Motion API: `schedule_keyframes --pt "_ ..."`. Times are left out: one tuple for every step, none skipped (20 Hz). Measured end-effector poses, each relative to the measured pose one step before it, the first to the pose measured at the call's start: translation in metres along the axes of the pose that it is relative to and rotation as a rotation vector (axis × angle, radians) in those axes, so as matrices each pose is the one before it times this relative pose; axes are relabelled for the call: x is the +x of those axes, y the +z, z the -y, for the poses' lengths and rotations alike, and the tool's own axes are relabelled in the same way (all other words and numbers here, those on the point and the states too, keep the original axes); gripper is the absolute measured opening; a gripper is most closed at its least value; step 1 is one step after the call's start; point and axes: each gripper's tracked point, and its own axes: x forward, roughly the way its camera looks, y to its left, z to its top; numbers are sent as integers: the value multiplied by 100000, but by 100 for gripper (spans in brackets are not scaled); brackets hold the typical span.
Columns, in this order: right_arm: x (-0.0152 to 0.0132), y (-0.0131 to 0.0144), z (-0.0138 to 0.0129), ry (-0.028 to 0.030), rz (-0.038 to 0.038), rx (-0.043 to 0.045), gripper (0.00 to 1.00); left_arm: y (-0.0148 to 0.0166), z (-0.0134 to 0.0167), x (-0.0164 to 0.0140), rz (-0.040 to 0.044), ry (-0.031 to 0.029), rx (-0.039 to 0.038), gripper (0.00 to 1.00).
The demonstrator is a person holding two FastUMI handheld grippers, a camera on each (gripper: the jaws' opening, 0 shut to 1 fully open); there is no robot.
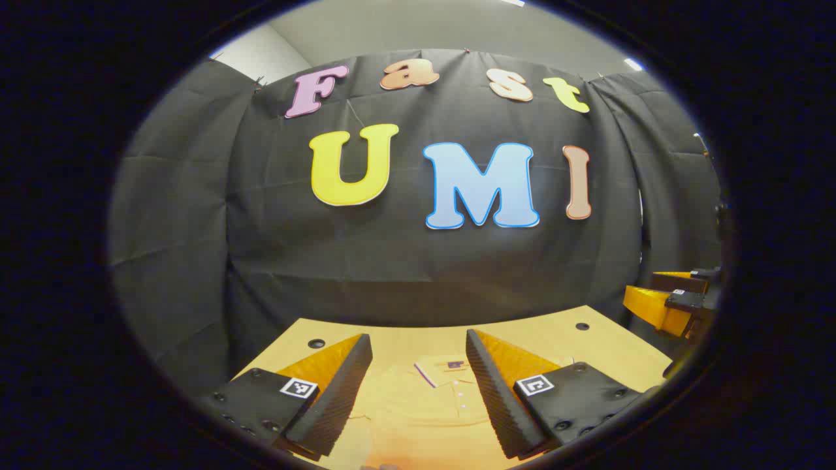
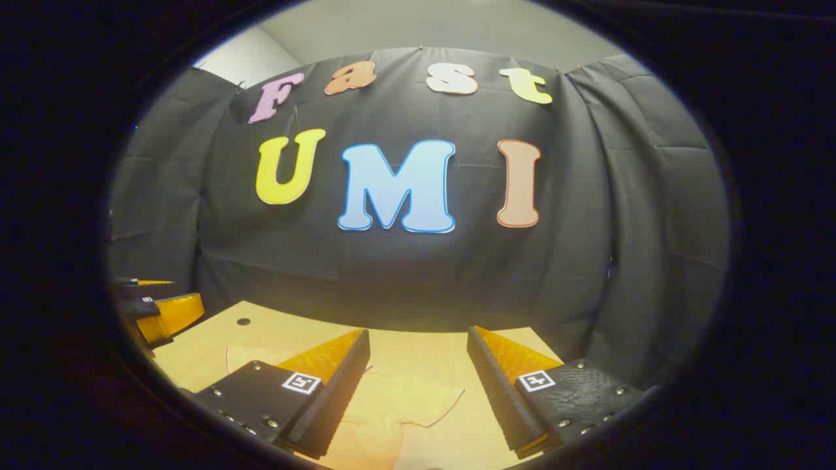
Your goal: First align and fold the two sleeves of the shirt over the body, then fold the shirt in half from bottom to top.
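A yellow polo shirt (image 1: 424,411) lies flat on the wooden table (image 1: 588,346), collar toward the far wall, its button placket between my fingers. My left gripper (image 1: 418,385) hovers open above the shirt's chest, holding nothing. In the right gripper view one sleeve (image 2: 418,401) of the shirt (image 2: 379,424) spreads out on the table (image 2: 418,346), and my right gripper (image 2: 418,385) hangs open over it, also holding nothing. The right gripper (image 1: 673,303) shows at the right edge of the left gripper view; the left gripper (image 2: 157,310) shows at the left edge of the right gripper view.
Black cloth walls close in the table at the back and both sides. Small round holes (image 1: 316,343) (image 1: 582,326) mark the table's far corners. Bare tabletop lies beyond the collar.
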Motion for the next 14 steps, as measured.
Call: schedule_keyframes --pt "-14 49 28 97 -162 535 93 -77 146 9 -38 395 255 94" --pt "-7 54 2 389 110 103 94 79 101 -31 -89 -34 -97 94" --pt "-18 -87 -65 531 -125 -194 94 103 190 -94 74 -27 -313 94" --pt "38 -137 -39 490 -529 -209 94 21 90 -111 -95 251 -247 94" --pt "24 -445 -116 763 -1200 -148 94 -191 52 -90 -39 420 -243 94" --pt "-3 -186 -125 583 -833 40 94 -86 94 -64 -48 291 -57 94" --pt "-114 -54 25 194 -408 152 94 -60 5 -94 -141 342 32 94" --pt "28 -10 11 256 -184 423 94 -5 -27 -84 101 193 159 94" --pt "52 6 -47 294 -268 435 94 -31 61 -22 29 109 129 94" --pt "31 -61 -1 233 -349 432 94 -98 -82 52 -98 246 163 94" --pt "-2 -21 -87 552 11 623 94 -14 9 67 -9 -49 77 94" --pt "-13 -79 22 58 -298 400 94 1 -13 67 113 197 9 94" --pt "73 -23 76 -132 -271 159 94 -91 -28 65 32 -57 -17 94" --pt "100 -235 -143 -95 -646 216 94 -23 -2 27 -25 273 62 94"
